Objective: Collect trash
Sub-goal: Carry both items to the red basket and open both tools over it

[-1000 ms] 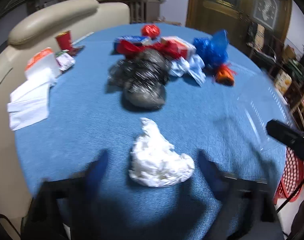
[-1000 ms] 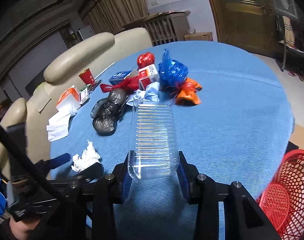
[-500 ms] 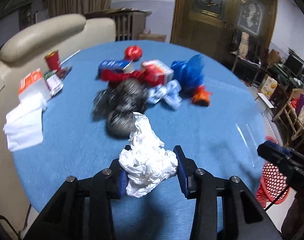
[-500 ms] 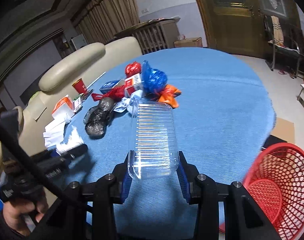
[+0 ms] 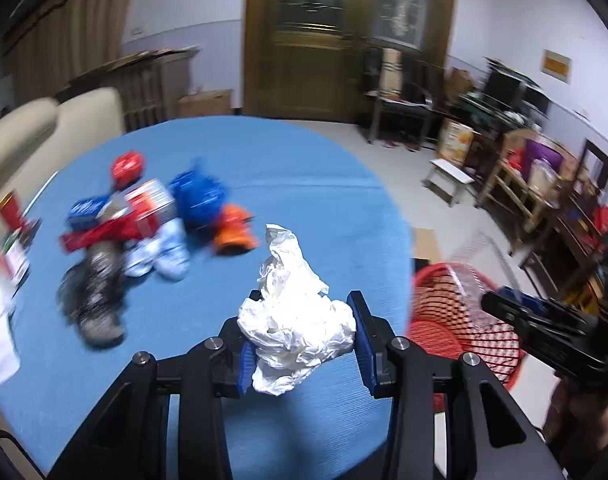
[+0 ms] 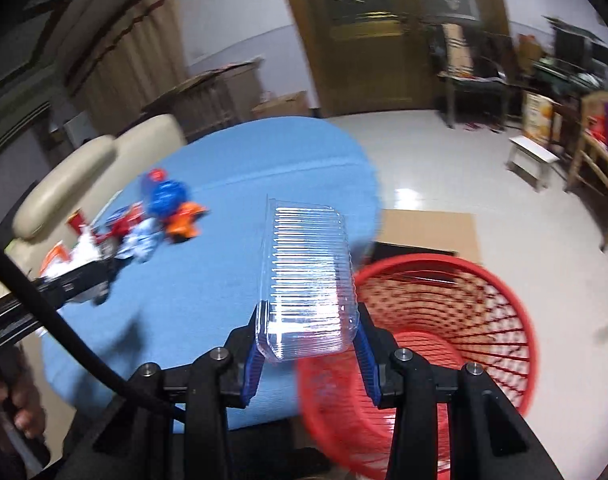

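My left gripper (image 5: 300, 344) is shut on a crumpled white tissue (image 5: 294, 320) and holds it above the blue tablecloth (image 5: 284, 184). My right gripper (image 6: 308, 352) is shut on a clear ribbed plastic container (image 6: 308, 280), held at the table's edge beside the red mesh basket (image 6: 444, 344). The basket also shows in the left wrist view (image 5: 456, 316), on the floor right of the table, with the right gripper over it. A pile of trash (image 5: 152, 224) lies on the table: black bags, red and blue wrappers, an orange piece.
A beige sofa (image 6: 84, 176) runs along the table's far left side. White tissues and a red cup (image 5: 8, 208) sit at the left table edge. Cardboard (image 6: 428, 228) lies on the floor behind the basket. Wooden furniture and a stool (image 5: 448, 176) stand at the right.
My left gripper closed on the tissue, lifted it and swung right toward the basket. My right gripper carried the clear container right, from over the table to the basket's rim.
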`<state>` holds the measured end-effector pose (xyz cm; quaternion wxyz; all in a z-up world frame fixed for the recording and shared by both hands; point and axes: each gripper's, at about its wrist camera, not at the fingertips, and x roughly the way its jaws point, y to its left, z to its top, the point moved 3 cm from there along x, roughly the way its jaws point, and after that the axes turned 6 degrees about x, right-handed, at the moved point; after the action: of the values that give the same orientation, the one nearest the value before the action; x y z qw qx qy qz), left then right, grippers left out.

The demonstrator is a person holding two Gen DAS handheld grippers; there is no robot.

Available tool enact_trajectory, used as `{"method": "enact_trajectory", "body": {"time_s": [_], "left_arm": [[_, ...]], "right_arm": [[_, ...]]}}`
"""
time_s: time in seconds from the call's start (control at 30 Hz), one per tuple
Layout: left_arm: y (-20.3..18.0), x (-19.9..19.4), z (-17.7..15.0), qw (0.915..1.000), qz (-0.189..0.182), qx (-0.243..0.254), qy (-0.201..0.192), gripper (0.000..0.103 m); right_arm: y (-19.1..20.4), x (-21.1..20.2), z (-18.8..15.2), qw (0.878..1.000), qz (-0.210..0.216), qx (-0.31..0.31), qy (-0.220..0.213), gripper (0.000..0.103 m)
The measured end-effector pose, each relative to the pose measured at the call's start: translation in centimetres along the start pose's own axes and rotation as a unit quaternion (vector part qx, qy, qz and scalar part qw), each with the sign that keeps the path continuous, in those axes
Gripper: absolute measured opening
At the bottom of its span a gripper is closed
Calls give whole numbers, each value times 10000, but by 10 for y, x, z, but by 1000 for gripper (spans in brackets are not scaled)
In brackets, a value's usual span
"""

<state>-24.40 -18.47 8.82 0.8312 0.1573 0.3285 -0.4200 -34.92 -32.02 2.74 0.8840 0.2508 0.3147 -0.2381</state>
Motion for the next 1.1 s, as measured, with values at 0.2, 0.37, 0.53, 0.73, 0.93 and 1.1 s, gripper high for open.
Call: {"method": "enact_trajectory", "body": {"time_s": [0.2,0.37,0.53,0.73,0.93,1.1], "left_arm": [[-50,20,16,9978,-510,424,79,43],[-94,42,19,9928,-855,801,267,43],[-127,69,19,9862,-1117,1093,550,43],[-153,95,14,9809,-1156,1291,878,76],[-134,89,18,9857,-1028,1088,780,79],[-91,75,20,9926,-868,566,628,79]], "right_arm": [[-44,9,3,9989,-425,141,104,43],[-72,18,-5,9972,-639,254,306,43],[-94,15,-9,9961,-714,352,385,45],[-111,13,-9,9950,-768,506,400,68],[-133,-3,-1,9922,-874,886,37,74],[-158,-12,8,9843,-1043,1341,-476,80]]}}
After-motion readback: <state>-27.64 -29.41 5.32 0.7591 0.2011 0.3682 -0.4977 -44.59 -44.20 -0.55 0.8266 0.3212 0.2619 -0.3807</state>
